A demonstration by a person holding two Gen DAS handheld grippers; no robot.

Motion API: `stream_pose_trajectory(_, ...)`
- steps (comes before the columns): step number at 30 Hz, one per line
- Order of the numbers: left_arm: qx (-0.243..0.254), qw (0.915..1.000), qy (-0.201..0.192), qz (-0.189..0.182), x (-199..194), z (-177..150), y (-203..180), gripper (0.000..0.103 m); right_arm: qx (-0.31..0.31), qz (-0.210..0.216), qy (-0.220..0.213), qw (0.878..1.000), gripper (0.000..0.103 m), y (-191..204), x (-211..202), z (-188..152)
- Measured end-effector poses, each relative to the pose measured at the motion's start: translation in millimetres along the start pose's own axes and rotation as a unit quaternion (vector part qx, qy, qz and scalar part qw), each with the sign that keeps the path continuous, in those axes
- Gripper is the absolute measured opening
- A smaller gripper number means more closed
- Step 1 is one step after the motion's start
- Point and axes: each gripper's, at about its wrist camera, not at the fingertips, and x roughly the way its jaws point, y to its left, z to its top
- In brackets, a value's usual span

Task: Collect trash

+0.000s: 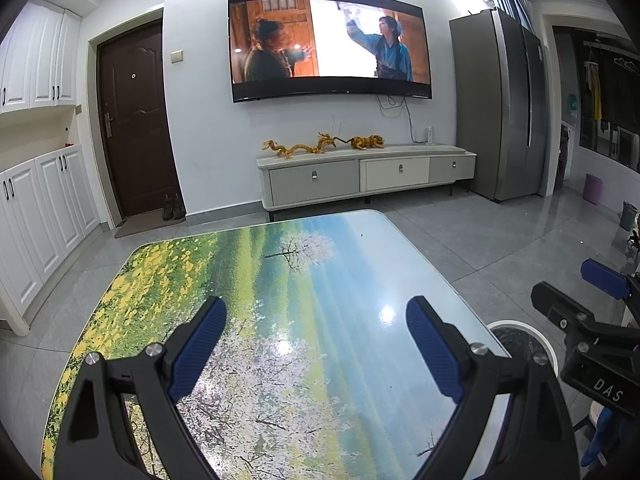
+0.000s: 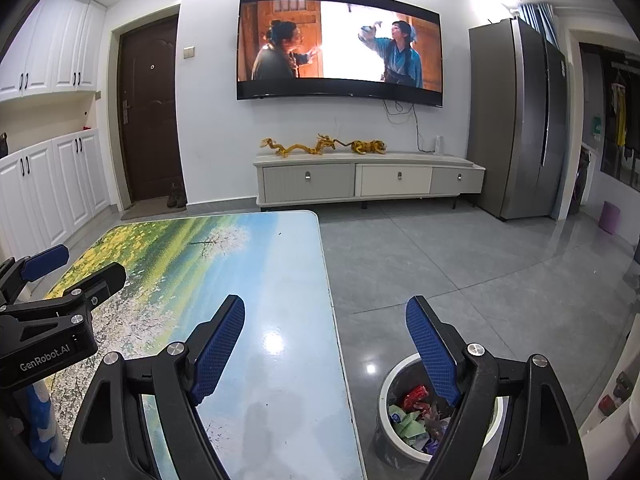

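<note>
A round trash bin (image 2: 386,408) with a white rim stands on the floor right of the table, holding crumpled red, green and white wrappers (image 2: 412,412). Its rim (image 1: 516,326) also shows in the left wrist view. The table (image 1: 304,280) has a glossy landscape print with no trash visible on it. My left gripper (image 1: 316,344) hovers open over the table's near part, nothing between its blue pads. My right gripper (image 2: 324,344) hangs open over the table's right edge, its right finger above the bin. Each gripper appears in the other's view: the right one (image 1: 592,320), the left one (image 2: 60,284).
A low TV cabinet (image 2: 368,178) with golden figurines stands against the far wall under a mounted television (image 2: 340,44). A grey fridge (image 2: 520,120) is at the right, white cabinets (image 1: 36,200) and a brown door (image 1: 136,120) at the left. Grey tiled floor (image 2: 460,264) surrounds the table.
</note>
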Motion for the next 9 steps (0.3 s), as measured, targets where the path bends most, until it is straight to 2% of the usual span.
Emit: stream_pose_trajectory(9, -0.002, 1.0, 0.005, -0.002, 3.3, -0.2, -1.5, 0.091, 0.003, -0.002, 0.002, 1.0, 0.082, -0.4, 1.2, -0.9)
